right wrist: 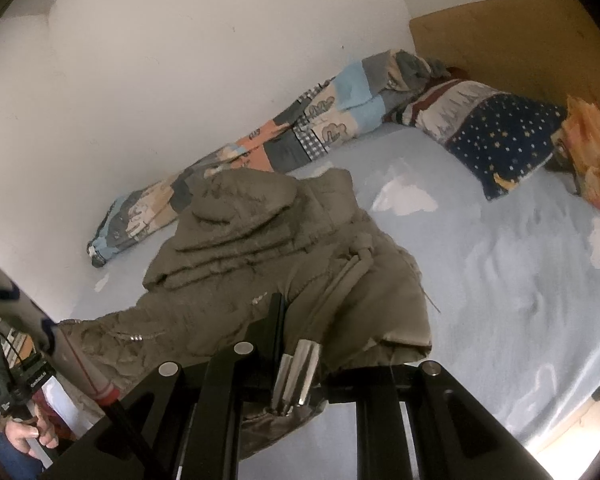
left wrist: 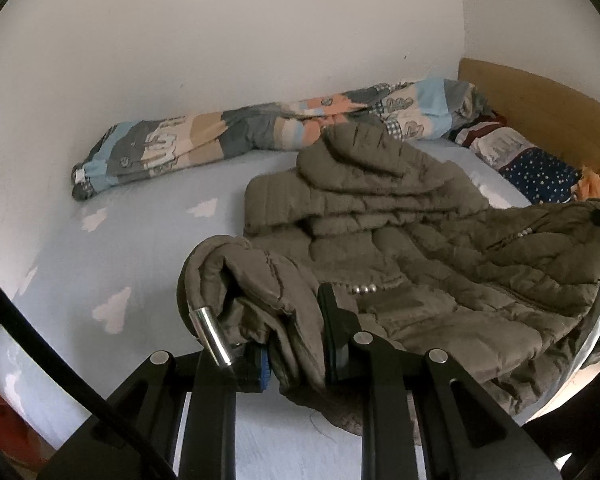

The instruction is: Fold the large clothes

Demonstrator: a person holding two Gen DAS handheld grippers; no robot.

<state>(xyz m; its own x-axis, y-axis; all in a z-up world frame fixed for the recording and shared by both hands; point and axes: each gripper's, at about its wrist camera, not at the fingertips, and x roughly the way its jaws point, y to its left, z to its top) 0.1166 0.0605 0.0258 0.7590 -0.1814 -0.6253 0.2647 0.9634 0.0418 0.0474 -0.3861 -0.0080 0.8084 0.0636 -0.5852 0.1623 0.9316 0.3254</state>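
An olive-green quilted jacket [left wrist: 400, 216] lies crumpled on a light blue bed sheet [left wrist: 140, 232]. My left gripper [left wrist: 288, 320] is shut on a bunched edge of the jacket near the front of the bed, cloth pinched between its jaws. In the right wrist view the same jacket [right wrist: 260, 248] spreads ahead, hood end towards the wall. My right gripper [right wrist: 300, 332] is shut on another edge of the jacket, with fabric and a strap draped over its fingers.
A rolled patchwork duvet [left wrist: 260, 132] lies along the white wall. A star-patterned pillow [right wrist: 500, 140] and an orange cloth [right wrist: 592, 160] sit by the wooden headboard [right wrist: 520, 48]. Bare sheet [right wrist: 500, 280] stretches right of the jacket. A hand holding the other gripper shows at lower left [right wrist: 24, 432].
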